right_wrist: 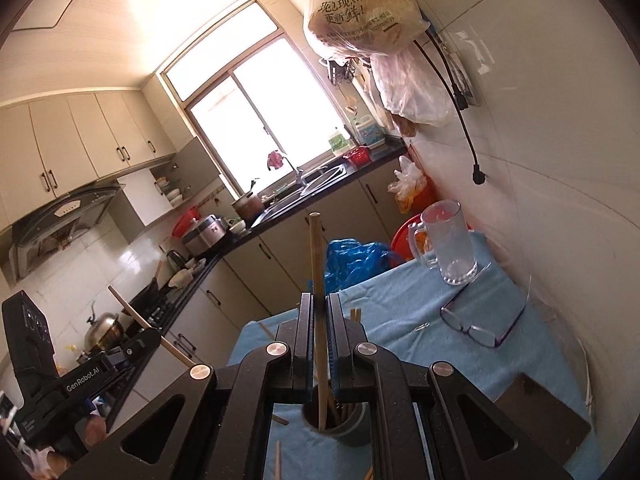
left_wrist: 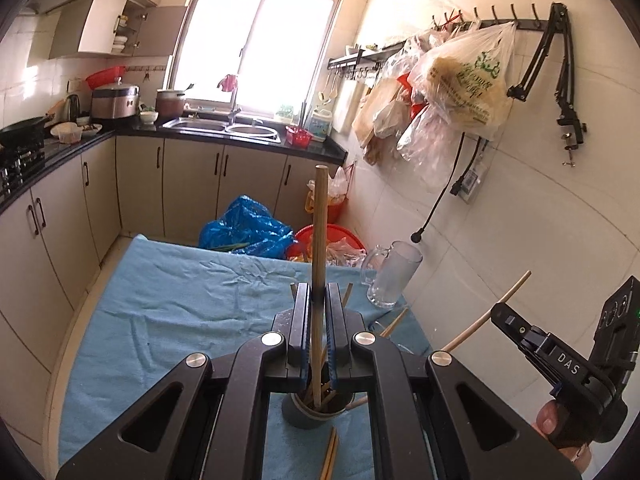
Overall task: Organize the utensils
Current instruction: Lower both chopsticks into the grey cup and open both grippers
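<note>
A round grey utensil cup (left_wrist: 310,414) stands on the light blue cloth-covered table (left_wrist: 180,300) and serves as the landmark here: several thin wooden chopsticks (left_wrist: 326,394) already lean inside it. Directly above the cup, the left gripper (left_wrist: 319,308) has its jaws pressed together on a single tan wooden chopstick (left_wrist: 319,224), which stands almost upright, its lower end reaching down into the cup's mouth. To the right of the cup, the right gripper (left_wrist: 504,314) pinches a pale slender chopstick (left_wrist: 496,308) that slants up toward the white tiled wall; a thumb shows on its handle. From the right wrist view, the right gripper (right_wrist: 320,312) is likewise closed on its chopstick (right_wrist: 316,264), held over the same cup (right_wrist: 338,424), and the left gripper (right_wrist: 148,336) sits to the left of the cup with its stick (right_wrist: 138,316) angled. Loose chopsticks (left_wrist: 330,454) lie on the cloth just in front of the cup. Beyond the cup, toward the wall, stand a clear glass mug with a handle (right_wrist: 446,246) and purple-rimmed eyeglasses (right_wrist: 480,322), well apart from it.
</note>
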Action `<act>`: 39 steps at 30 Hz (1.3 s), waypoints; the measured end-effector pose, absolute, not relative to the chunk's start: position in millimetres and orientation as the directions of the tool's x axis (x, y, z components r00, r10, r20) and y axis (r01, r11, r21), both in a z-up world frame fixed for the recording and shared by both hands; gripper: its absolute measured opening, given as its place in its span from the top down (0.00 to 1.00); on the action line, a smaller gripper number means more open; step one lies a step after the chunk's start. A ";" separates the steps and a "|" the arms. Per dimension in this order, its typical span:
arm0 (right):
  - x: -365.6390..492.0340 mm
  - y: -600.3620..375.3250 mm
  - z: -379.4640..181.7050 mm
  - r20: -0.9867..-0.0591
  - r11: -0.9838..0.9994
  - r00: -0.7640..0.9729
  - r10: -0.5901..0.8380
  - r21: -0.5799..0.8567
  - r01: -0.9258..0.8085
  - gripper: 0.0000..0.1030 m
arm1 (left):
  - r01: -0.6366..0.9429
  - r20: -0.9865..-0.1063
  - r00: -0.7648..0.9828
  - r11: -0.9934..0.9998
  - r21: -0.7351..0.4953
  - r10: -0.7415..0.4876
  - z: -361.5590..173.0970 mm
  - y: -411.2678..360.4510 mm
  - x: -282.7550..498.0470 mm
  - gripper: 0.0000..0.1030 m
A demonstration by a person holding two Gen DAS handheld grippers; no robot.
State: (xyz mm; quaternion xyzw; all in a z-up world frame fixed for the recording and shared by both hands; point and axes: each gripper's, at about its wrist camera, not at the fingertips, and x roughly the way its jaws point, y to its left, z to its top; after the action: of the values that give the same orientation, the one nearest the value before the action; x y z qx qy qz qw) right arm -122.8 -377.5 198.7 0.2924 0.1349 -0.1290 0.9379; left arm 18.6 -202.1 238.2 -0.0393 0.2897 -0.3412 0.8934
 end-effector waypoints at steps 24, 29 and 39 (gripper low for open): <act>-55.0 -376.1 112.1 -0.525 0.784 0.849 -0.060 0.502 0.366 0.92 | 0.557 -0.623 0.506 0.778 -0.292 -0.596 151.2 -226.7 59.3 0.94; -62.6 -378.6 117.0 -0.510 0.784 0.857 -0.069 0.504 0.363 0.86 | 0.567 -0.606 0.506 0.766 -0.303 -0.614 158.8 -218.3 52.6 0.81; -116.4 -363.7 98.3 -0.511 0.803 0.852 -0.110 0.459 0.379 0.69 | 0.512 -0.554 0.600 0.809 -0.289 -0.577 149.3 -159.9 10.9 0.51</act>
State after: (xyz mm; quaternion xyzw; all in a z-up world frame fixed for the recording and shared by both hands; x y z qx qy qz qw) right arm -116.4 -363.7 98.3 0.2839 0.2370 -0.1331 0.9195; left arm 10.9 -159.9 149.3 -0.0502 0.3271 -0.3049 0.8930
